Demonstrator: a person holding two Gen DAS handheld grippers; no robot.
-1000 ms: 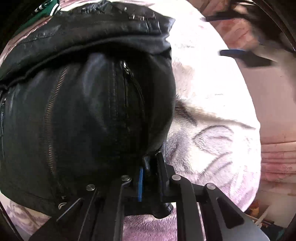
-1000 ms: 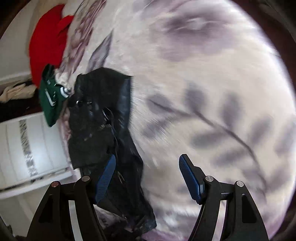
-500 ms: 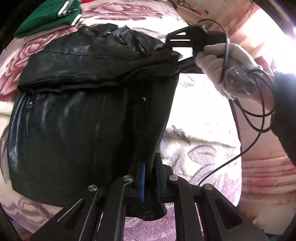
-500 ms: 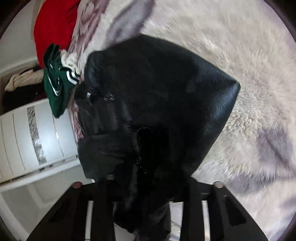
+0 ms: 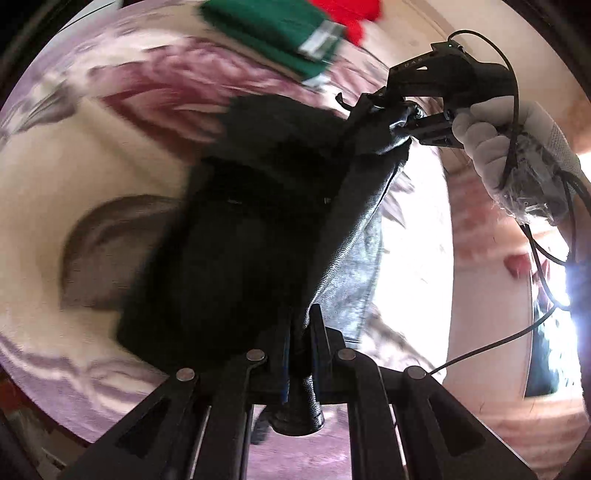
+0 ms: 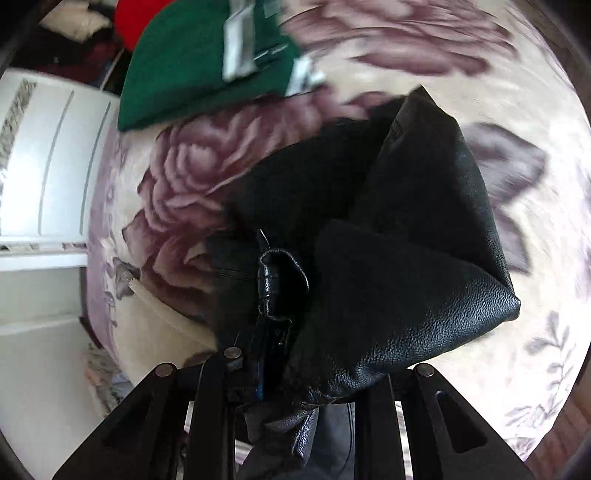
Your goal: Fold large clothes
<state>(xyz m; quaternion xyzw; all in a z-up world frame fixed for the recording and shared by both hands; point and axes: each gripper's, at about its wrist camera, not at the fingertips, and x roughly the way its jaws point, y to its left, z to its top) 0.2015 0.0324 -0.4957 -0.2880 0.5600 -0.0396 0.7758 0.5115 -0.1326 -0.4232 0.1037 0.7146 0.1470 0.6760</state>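
Black leather, pebbled and stiff, makes up the jacket [image 5: 258,236], which hangs lifted above the bed's floral blanket [image 5: 110,122] with its lower bulk apparently still touching or near the blanket. It is held at two separate points, and that seems to be the reason for the pose: spreading the weight between two grips keeps a heavy, bulky garment stretched along one edge so it can be laid over itself cleanly.

Nearest the left wrist camera, the left hand-held gripper [image 5: 299,332] has its jaws nearly closed, with a fold of the leather pinched between them and a bunch of it poking out below. Across the garment, the right hand-held gripper [image 5: 410,123], carried by a white-gloved hand [image 5: 517,147], is clamped on another corner of the jacket; in its own view [image 6: 280,350] the jaws are drawn close together around a gathered, rolled edge, with a sleeve or panel draped over one side.

Beyond the jacket, a green garment with white stripes [image 6: 207,59] lies on the blanket, probably already dealt with, and something red [image 5: 347,11] sits past it. White furniture [image 6: 44,158] stands beside the bed.
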